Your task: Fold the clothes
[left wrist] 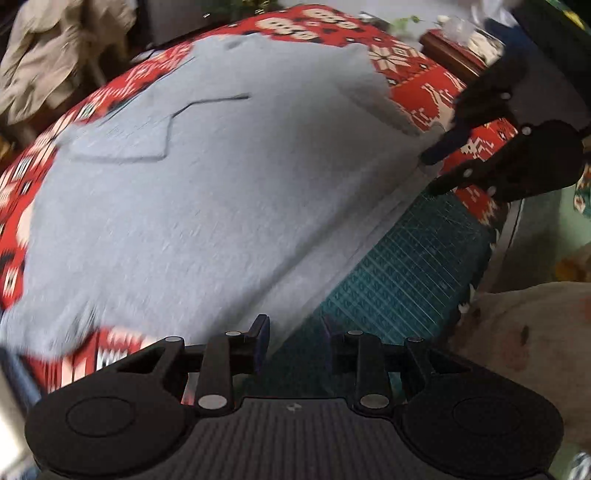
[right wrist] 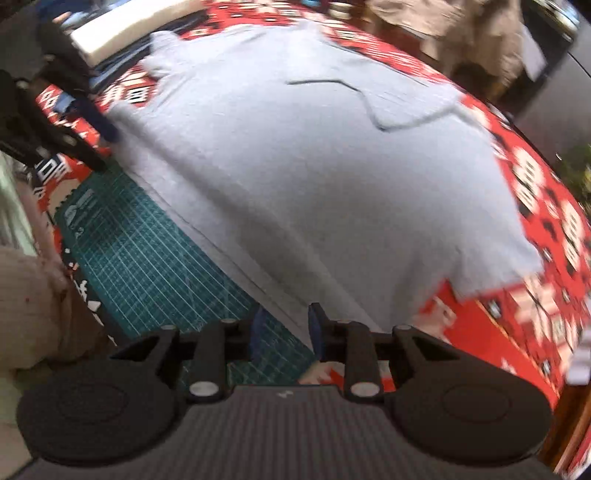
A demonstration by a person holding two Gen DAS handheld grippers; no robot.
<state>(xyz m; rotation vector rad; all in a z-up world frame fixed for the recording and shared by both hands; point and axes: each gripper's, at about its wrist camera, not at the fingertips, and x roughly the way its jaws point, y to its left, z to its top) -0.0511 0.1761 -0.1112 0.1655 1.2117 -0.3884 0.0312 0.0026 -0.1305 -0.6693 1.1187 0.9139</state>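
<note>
A grey T-shirt lies spread flat on the red patterned tablecloth, its near hem over a green cutting mat. My left gripper hovers open above that hem, with nothing between its pads. At the hem's right corner in the left wrist view, my right gripper also stands open. The right wrist view shows the same shirt and mat. There my right gripper is open over the hem's edge, and the left gripper is at the hem's far left end. The picture is blurred by motion.
A heap of beige clothes lies beyond the table's far left. A wooden box stands at the back right. A person's beige garment is close to the table's near edge. A white board rests at the back.
</note>
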